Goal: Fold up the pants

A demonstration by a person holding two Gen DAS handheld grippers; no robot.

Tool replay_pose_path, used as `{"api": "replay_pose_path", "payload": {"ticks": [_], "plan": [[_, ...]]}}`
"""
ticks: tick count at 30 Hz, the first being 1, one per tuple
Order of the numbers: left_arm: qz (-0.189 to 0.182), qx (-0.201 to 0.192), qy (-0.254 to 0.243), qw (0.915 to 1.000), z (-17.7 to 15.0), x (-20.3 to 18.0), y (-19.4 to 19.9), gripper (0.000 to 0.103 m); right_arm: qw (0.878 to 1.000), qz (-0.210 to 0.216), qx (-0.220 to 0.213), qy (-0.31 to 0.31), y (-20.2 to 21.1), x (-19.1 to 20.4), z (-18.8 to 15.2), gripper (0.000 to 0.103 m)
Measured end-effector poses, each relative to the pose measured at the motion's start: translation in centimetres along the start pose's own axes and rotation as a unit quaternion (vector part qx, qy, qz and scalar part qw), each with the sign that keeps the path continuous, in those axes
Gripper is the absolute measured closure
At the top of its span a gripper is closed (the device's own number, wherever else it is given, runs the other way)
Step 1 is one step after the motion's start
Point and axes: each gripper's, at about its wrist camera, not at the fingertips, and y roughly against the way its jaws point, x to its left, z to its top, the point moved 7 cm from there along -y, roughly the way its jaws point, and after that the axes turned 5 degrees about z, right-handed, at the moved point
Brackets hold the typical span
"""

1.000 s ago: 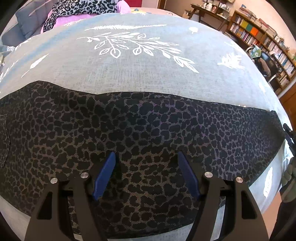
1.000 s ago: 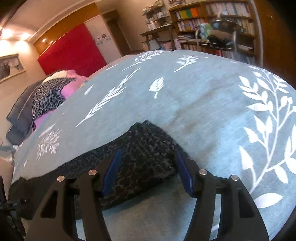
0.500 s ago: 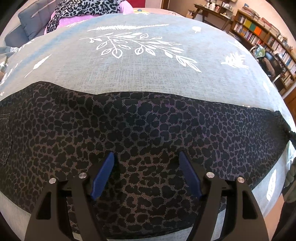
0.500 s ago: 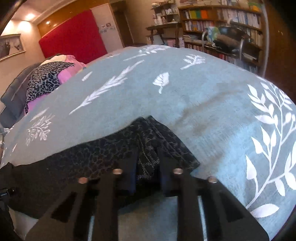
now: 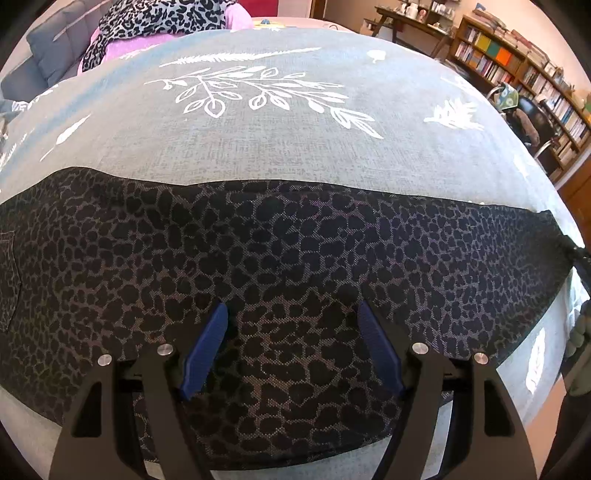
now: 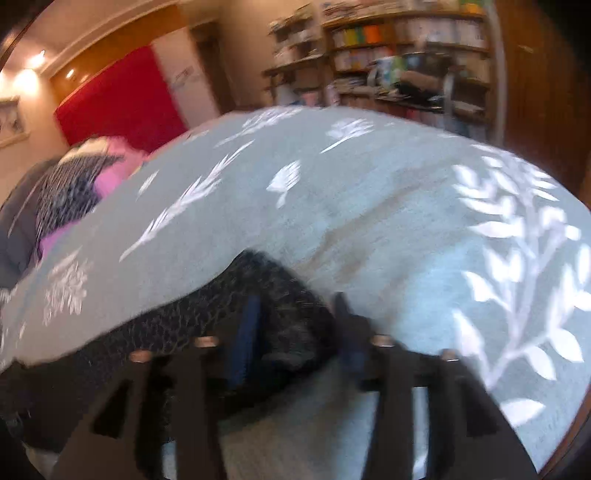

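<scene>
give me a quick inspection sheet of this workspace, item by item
surface: grey-blue cloth with white leaf print.
job's things: dark spotted pants laid flat in a long band, one end bunched.
clutter: pink and spotted laundry at the far end.
grippers: left gripper open above the pants; right gripper blurred, jaws just opening, pants end between them.
cables: nothing seen.
surroundings: bookshelves, red panel.

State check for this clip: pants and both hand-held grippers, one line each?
pants: laid flat in a long band across the leaf-print bedspread.
left hand-held gripper: open, over the pants.
right hand-held gripper: blurred, jaws just opened, pants' bunched end between them, apparently not pinched.
</scene>
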Motion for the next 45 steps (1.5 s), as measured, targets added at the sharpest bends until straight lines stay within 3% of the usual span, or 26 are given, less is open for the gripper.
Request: {"api": "replay_pose_path", "payload": {"ticks": [3,11,14,16,18,20,23,27,32,38,45], "plan": [[-0.006,0.001,0.002,1.0000,-0.2,-0.1,0.4,0.030,0.998,0.024,-0.003,-0.054,1.4,-1.5,-0.6,0.045],[-0.020,-0.001,-0.004,0.9998,-1.0,-1.2,1.3,0.030,0.983,0.106,0.029,-0.145,0.2,-1.4,-2.1,0.041],[-0.026,-0.003,-0.005,0.9997,-1.3,-1.4,1.7,0.030,0.984,0.106,0.025,-0.138,-0.4,-1.0,-1.8,0.040],[-0.028,-0.003,-0.003,0.9996,-1.5,-1.2,1.9,0.030,0.986,0.100,0.025,-0.134,-0.8,-0.8,-1.7,0.044],[-0.028,-0.002,-0.001,0.9996,-1.9,-1.1,2.0,0.030,0.986,0.095,0.031,-0.133,-0.9,-0.7,-1.5,0.070],[-0.029,-0.001,0.003,0.9996,-2.1,-0.8,2.2,0.030,0.985,0.098,0.051,-0.134,-1.0,-0.4,-1.5,0.085],[-0.033,-0.004,0.009,0.9994,-2.2,0.3,2.6,0.030,0.990,0.090,0.042,-0.101,-0.1,1.1,-0.9,0.089],[-0.038,-0.011,0.019,0.9990,-2.1,1.4,3.4,0.030,0.993,0.108,0.009,-0.047,2.7,4.9,0.8,0.090],[-0.044,-0.020,0.037,0.9981,-2.0,3.3,4.3,0.030,0.988,0.148,-0.027,0.023,6.5,11.1,2.3,0.091],[-0.053,-0.031,0.065,0.9960,-2.6,6.9,5.7,0.030,0.972,0.219,-0.043,0.067,9.7,19.1,2.7,0.092],[-0.053,-0.038,0.104,0.9925,-3.8,11.4,6.8,0.030,0.949,0.290,-0.015,0.122,11.6,28.5,-0.5,0.092]]}}
